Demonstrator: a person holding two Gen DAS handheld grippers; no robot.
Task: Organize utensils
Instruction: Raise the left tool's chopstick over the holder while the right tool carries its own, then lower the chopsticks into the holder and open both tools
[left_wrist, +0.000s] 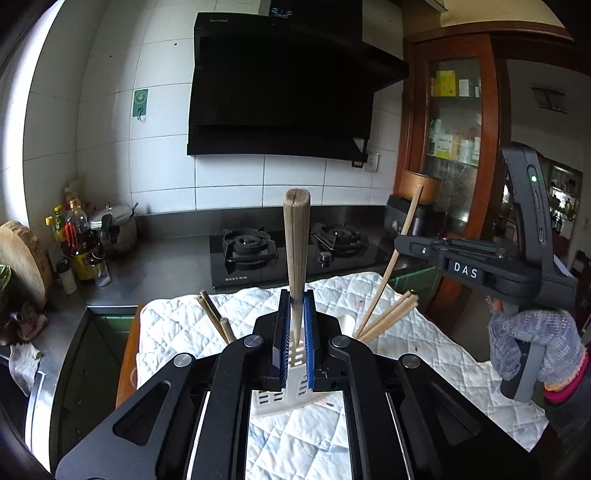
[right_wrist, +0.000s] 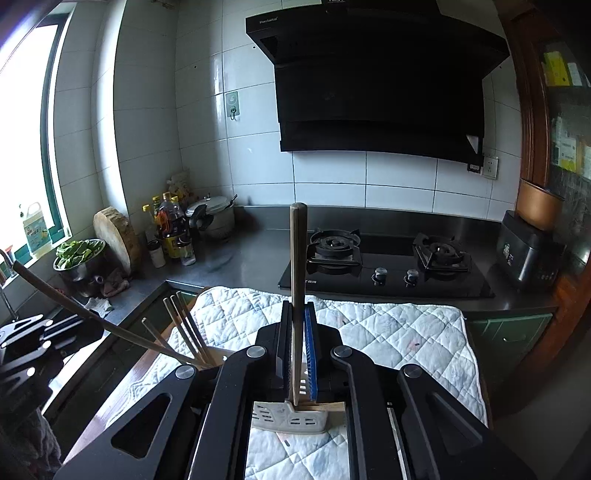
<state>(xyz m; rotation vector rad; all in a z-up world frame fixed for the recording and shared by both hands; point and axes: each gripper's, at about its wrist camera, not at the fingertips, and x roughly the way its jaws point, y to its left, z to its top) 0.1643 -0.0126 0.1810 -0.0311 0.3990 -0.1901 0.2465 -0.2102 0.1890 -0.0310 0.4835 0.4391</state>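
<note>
- Left wrist view: the left gripper (left_wrist: 296, 332) has its jaws pinching a chopstick (left_wrist: 296, 251) that stands upright at centre frame, its lower end over the white slotted holder (left_wrist: 286, 400) at lower centre.
- Right wrist view: the right gripper (right_wrist: 298, 343) pinches its own chopstick (right_wrist: 297, 280) the same way, upright, above the holder (right_wrist: 291, 417).
- In the left view the right gripper shows at the right edge, held by a hand in a grey knitted glove (left_wrist: 535, 343).
- More chopsticks (left_wrist: 388, 317) lean out of the holder to either side.
- Step in hand, as I judge it: each gripper carries one chopstick to be dropped into the holder with the rest.
- Next move calls for lining each tip up over an open slot, lowering it, and only then spreading the jaws; the leaning sticks could be knocked.
- Holder sits on a white quilted cloth (right_wrist: 388, 332) spread over the table.
- Beyond it are a steel counter, a two-burner gas stove (right_wrist: 388, 266), a black range hood (right_wrist: 380, 92), white wall tiles, and bottles (right_wrist: 171, 229) in the left corner.
</note>
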